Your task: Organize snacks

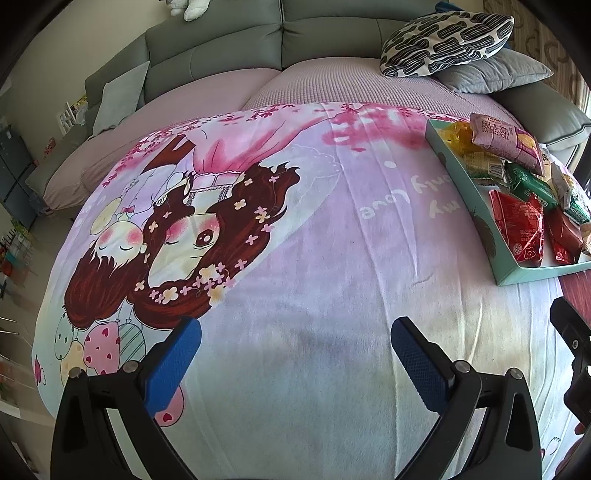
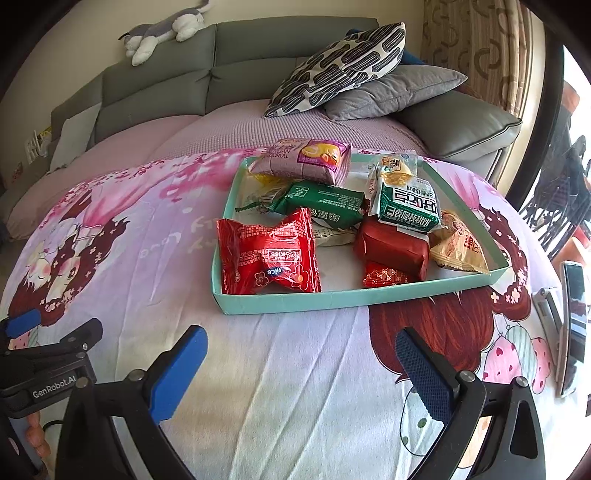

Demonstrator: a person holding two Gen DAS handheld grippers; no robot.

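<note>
A teal tray (image 2: 332,297) on the cartoon-print cloth holds several snack packs: a red pack (image 2: 267,254) at its front left, a green pack (image 2: 321,201), a pink swiss-roll pack (image 2: 301,160), a green-and-white pack (image 2: 408,206), a dark red pack (image 2: 391,247) and a tan pack (image 2: 458,249). My right gripper (image 2: 301,345) is open, just short of the tray's near wall, with nothing between its fingers. My left gripper (image 1: 295,338) is open over bare cloth. In its view the tray (image 1: 458,192) lies far right with the red pack (image 1: 519,227) and pink pack (image 1: 508,142).
A grey sofa (image 2: 155,77) with a patterned cushion (image 2: 340,62) and a grey cushion (image 2: 395,90) stands behind the table. A phone on a stand (image 2: 572,325) sits at the table's right edge. A plush toy (image 2: 162,31) lies on the sofa back.
</note>
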